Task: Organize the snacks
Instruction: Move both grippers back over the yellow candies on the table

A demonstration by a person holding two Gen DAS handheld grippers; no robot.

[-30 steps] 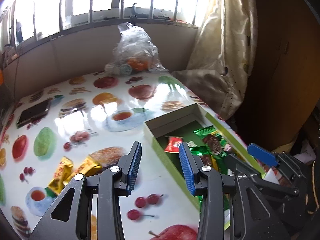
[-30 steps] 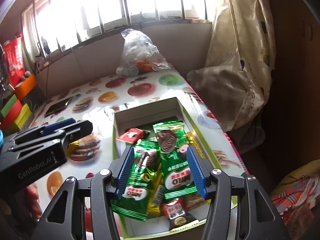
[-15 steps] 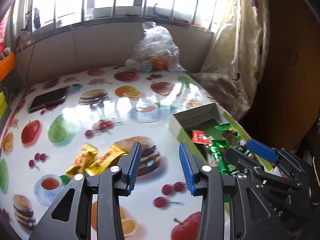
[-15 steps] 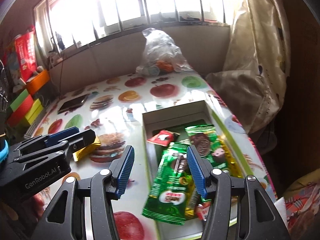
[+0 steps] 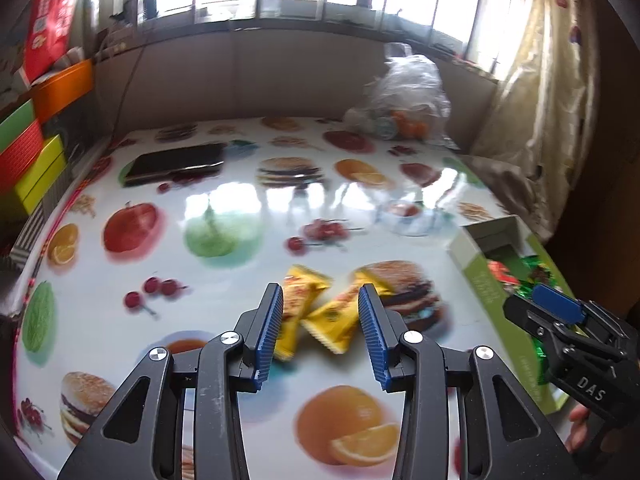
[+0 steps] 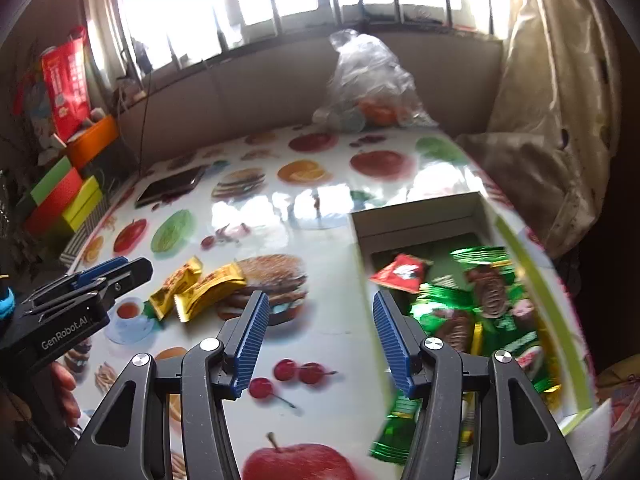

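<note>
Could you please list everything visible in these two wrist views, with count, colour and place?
yellow snack packets: two, yellow, on the table just ahead of the left gripper
box: one, green outside and white inside, at the table's right edge, lid off
snacks in the box: several, mostly green wrappers plus one red
table: one, white glossy cloth printed with fruit and burgers
phone: one, dark, lying flat at the far left
plastic bag: one, clear, something orange inside, far end by the wall
stacked boxes: several, green, red, yellow, orange, left of the table
curtain: one, beige, right side
left gripper: black with blue pads, open
right gripper: black with blue pads, open
</note>
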